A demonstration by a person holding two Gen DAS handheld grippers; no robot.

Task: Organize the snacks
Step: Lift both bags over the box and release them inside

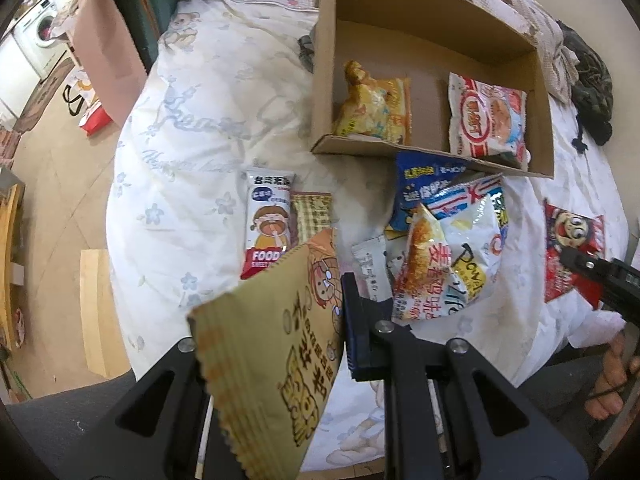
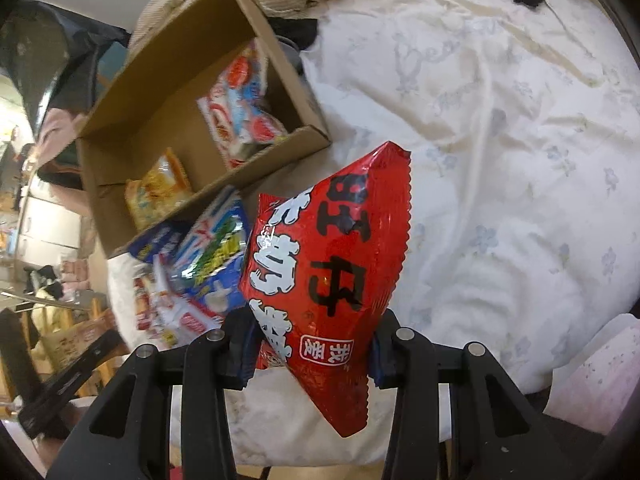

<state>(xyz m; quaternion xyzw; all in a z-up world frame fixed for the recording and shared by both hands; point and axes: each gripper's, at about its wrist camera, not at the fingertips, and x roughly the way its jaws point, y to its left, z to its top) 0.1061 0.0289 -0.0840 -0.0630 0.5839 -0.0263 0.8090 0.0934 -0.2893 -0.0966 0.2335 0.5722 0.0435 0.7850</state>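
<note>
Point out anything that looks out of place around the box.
A blue snack bag leans half against the front wall of the cardboard box, outside it, on a loose heap of packets on the bed. Only two bags lie inside. Both grippers, left and right, hold bags clear of the box.

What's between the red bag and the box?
In the right wrist view, the blue bag and a strip of white quilt lie between the red bag and the box.

Cardboard box [image 1: 324, 80] on bed [image 1: 192, 128], two snack packets [image 1: 376, 108] inside, perhaps five loose packets [image 1: 444, 236] before it
</note>
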